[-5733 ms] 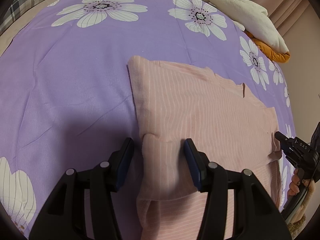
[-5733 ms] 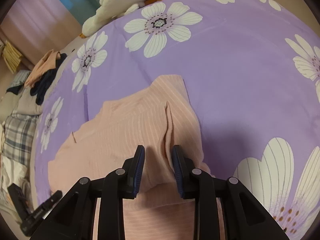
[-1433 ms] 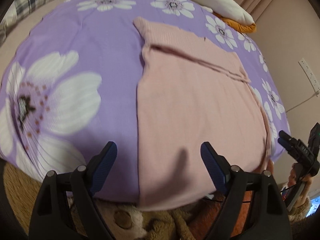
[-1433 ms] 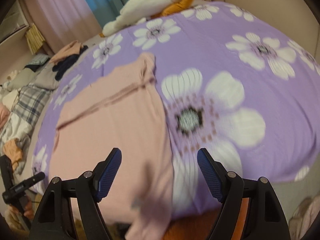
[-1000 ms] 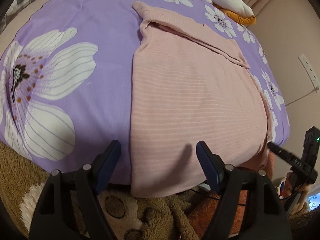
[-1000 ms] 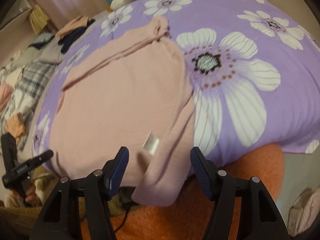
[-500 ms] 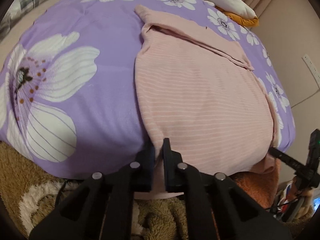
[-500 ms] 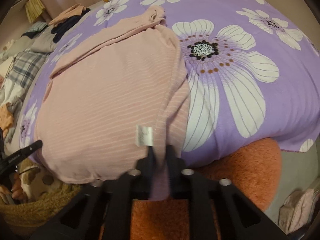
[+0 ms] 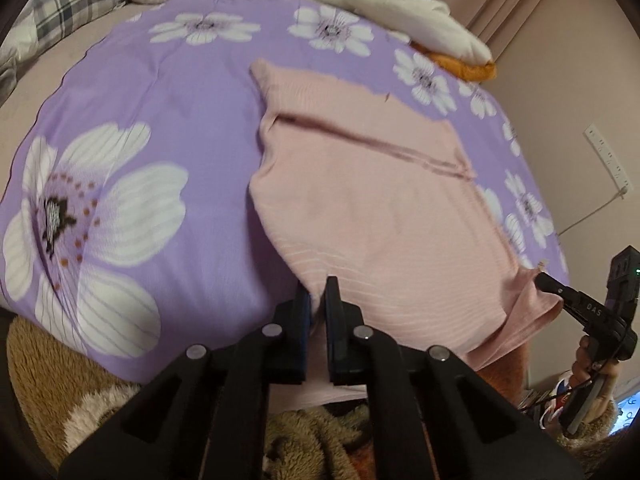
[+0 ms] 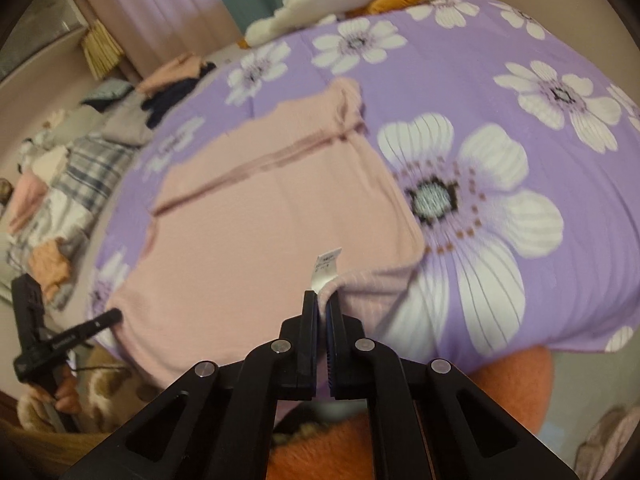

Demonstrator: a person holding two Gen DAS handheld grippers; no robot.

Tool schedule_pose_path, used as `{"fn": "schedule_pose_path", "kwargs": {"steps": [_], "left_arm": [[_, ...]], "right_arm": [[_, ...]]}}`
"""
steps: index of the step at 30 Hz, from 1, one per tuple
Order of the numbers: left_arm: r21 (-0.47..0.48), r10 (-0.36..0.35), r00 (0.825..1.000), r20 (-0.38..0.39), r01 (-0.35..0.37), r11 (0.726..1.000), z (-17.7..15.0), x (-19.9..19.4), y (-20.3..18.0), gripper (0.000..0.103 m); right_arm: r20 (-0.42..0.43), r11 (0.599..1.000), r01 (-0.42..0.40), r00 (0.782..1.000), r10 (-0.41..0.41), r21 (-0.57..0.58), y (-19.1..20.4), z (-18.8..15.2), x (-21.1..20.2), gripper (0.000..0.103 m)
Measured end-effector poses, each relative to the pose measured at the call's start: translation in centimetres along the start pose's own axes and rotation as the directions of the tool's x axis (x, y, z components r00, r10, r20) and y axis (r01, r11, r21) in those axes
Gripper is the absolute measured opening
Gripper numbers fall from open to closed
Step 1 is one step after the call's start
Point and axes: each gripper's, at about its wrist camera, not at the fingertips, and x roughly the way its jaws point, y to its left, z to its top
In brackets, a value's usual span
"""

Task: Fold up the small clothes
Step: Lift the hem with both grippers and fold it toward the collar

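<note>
Pink garment (image 9: 372, 200) lies on the bed's purple floral sheet (image 9: 160, 120), long axis running away from both hand-held grippers, left (image 9: 317, 292) and right (image 10: 322, 304), each clamped on a near hem corner.

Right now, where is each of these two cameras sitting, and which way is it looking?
Left wrist view: sits on the left gripper, looking forward and down over the pink top on the purple flowered sheet; its shut fingers pinch the near hem, and the right gripper and a hand show at the right edge.
Right wrist view: sits on the right gripper, facing the same bed, pinching the hem by a white label; the left gripper shows at the left edge.
Both views share the top, the sheet and the white and orange bundle.
</note>
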Motion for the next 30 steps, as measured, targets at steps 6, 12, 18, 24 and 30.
{"fn": "schedule_pose_path", "kwargs": {"steps": [6, 12, 18, 24, 30], "left_arm": [[-0.007, -0.020, 0.999, 0.038, 0.020, 1.000, 2.4, -0.3, -0.4, 0.005], [-0.027, -0.018, 0.999, 0.041, 0.019, 0.999, 4.5, 0.6, 0.0, 0.005], [-0.055, 0.004, 1.000, 0.026, -0.002, 0.998, 6.4, 2.3, 0.5, 0.006], [-0.046, 0.036, 0.999, -0.006, -0.036, 0.998, 7.8, 4.8, 0.8, 0.006], [-0.068, 0.058, 0.995, -0.077, -0.063, 0.996, 8.5, 7.9, 2.1, 0.007]], "right_arm": [[0.077, 0.999, -0.054, 0.996, 0.053, 0.006, 0.4, 2.6, -0.5, 0.005], [0.094, 0.995, -0.088, 0.992, 0.083, 0.051, -0.3, 4.9, 1.3, 0.005], [0.077, 0.992, -0.080, 0.994, 0.073, 0.101, -1.2, 6.2, 3.9, 0.005], [0.041, 0.992, -0.035, 0.999, 0.030, 0.121, -2.1, 7.0, 6.5, 0.005], [-0.026, 0.993, 0.027, 0.999, -0.024, 0.118, -2.9, 7.3, 9.5, 0.005]]}}
